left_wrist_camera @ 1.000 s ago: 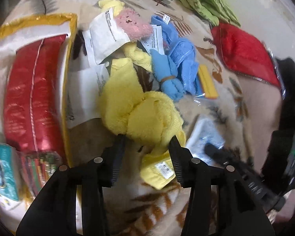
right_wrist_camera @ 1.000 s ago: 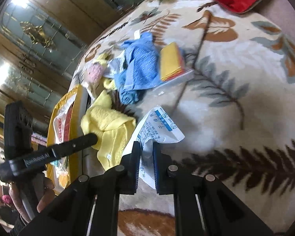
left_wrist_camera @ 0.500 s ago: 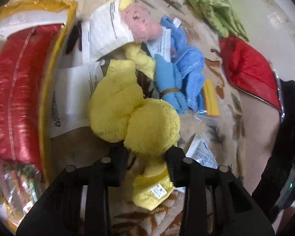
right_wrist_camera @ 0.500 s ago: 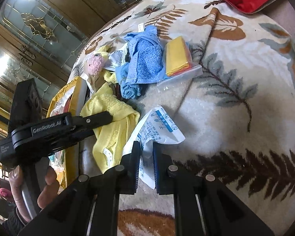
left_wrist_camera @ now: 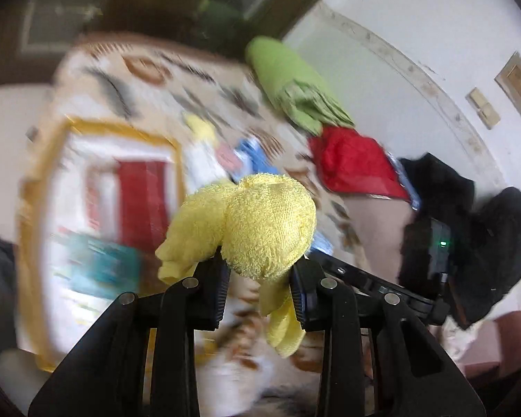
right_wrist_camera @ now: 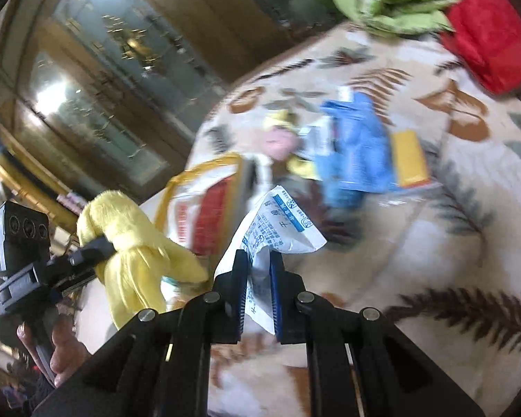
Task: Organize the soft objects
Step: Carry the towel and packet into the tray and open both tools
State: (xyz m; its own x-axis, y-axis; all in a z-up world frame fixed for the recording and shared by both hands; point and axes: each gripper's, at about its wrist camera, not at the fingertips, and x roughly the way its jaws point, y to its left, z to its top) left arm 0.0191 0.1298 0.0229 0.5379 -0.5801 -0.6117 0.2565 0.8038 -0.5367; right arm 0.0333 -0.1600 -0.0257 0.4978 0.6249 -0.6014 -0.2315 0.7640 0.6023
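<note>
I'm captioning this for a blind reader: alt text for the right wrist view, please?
The right gripper pinches a white printed packet above a leaf-patterned blanket. At left, the left gripper holds up a yellow towel.

- Clamped between the jaws of the left gripper (left_wrist_camera: 258, 288): a towel (left_wrist_camera: 260, 226), raised clear of the blanket (right_wrist_camera: 434, 243), one end hanging below the pads.
- Pinched in the right gripper (right_wrist_camera: 259, 295): a packet (right_wrist_camera: 278, 222), also off the blanket.
- Left of the packet (right wrist view): the towel.
- Behind both: a pile of cloths (right_wrist_camera: 354, 153), a large bag (left_wrist_camera: 97, 208) to its left.
</note>
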